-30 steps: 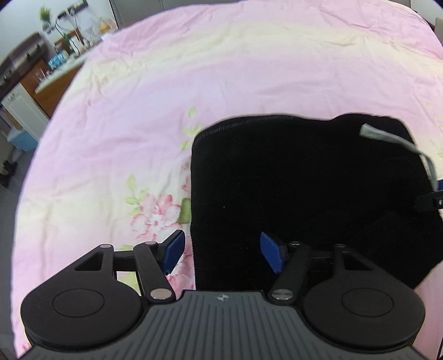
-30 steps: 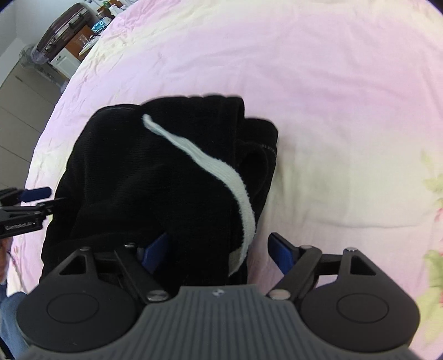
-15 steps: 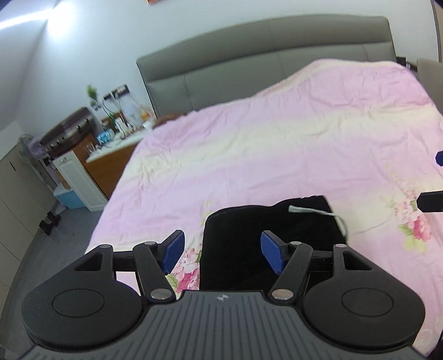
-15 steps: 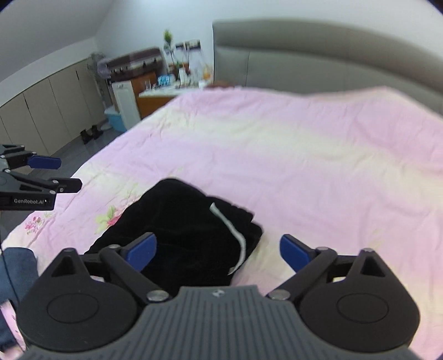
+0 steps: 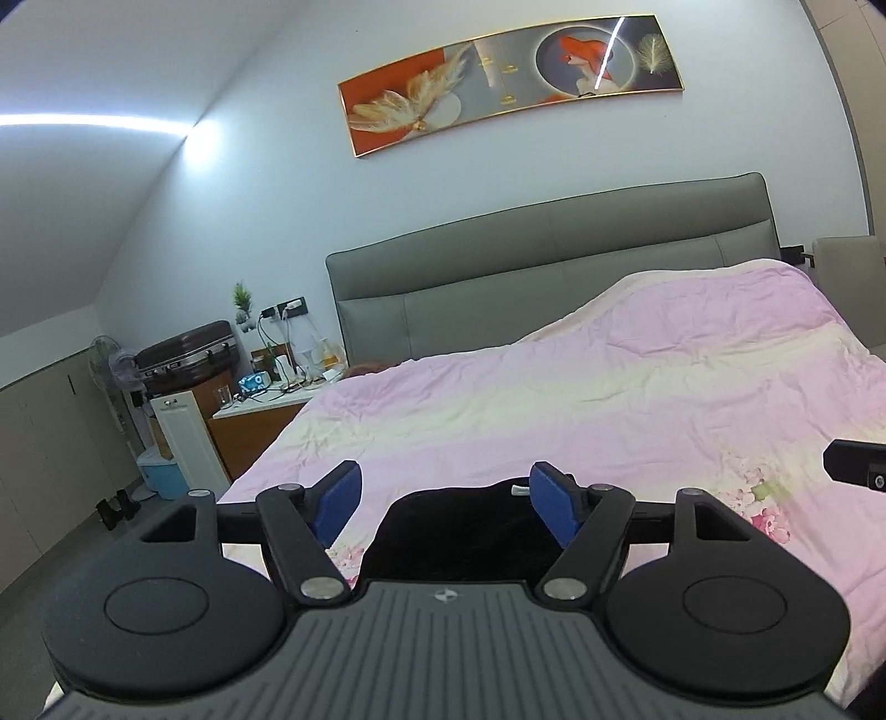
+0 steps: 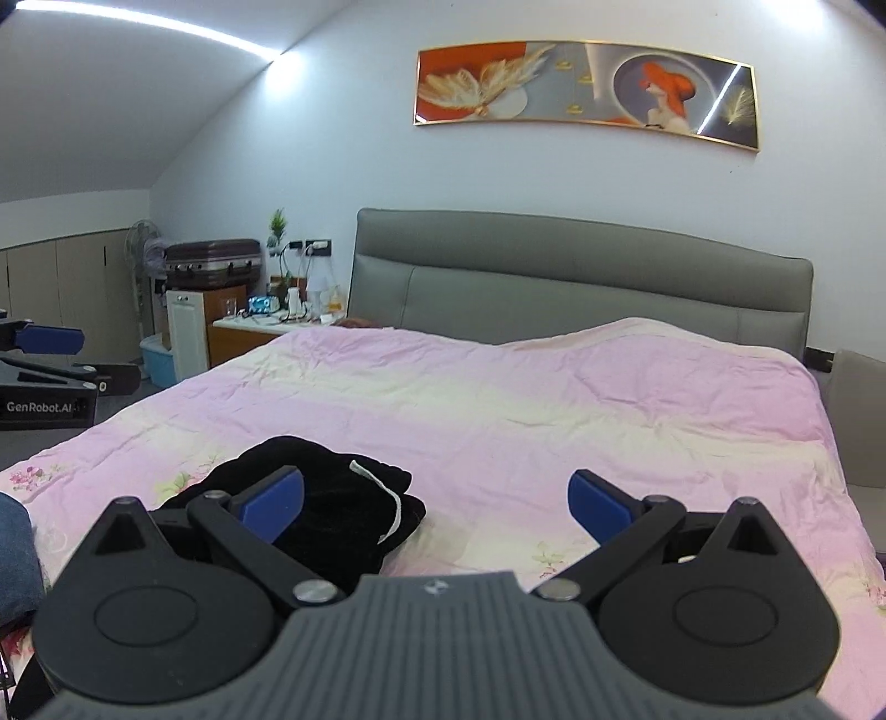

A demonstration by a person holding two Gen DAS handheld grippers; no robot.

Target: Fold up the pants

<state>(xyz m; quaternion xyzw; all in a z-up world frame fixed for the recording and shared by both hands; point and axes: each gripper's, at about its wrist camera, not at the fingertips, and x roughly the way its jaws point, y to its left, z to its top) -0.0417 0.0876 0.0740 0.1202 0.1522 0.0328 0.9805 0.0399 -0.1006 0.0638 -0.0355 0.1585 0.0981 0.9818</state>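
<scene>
Black folded pants (image 6: 326, 498) w/ white drawstring lying on pink floral bed quilt (image 6: 554, 410). Left gripper (image 5: 446, 501) & right gripper (image 6: 434, 498) raised clear, jaws apart, nothing held.

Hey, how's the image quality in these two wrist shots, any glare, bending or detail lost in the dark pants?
Left wrist view: fisheye bows the painting and headboard; a light strip streaks the glass; the black pants read as a flat dark patch. Right wrist view: the ceiling light strip blows out white, the painting shows a similar streak, the pants' white drawstring stays sharp. Both grippers, left and right, are in focus.
</scene>
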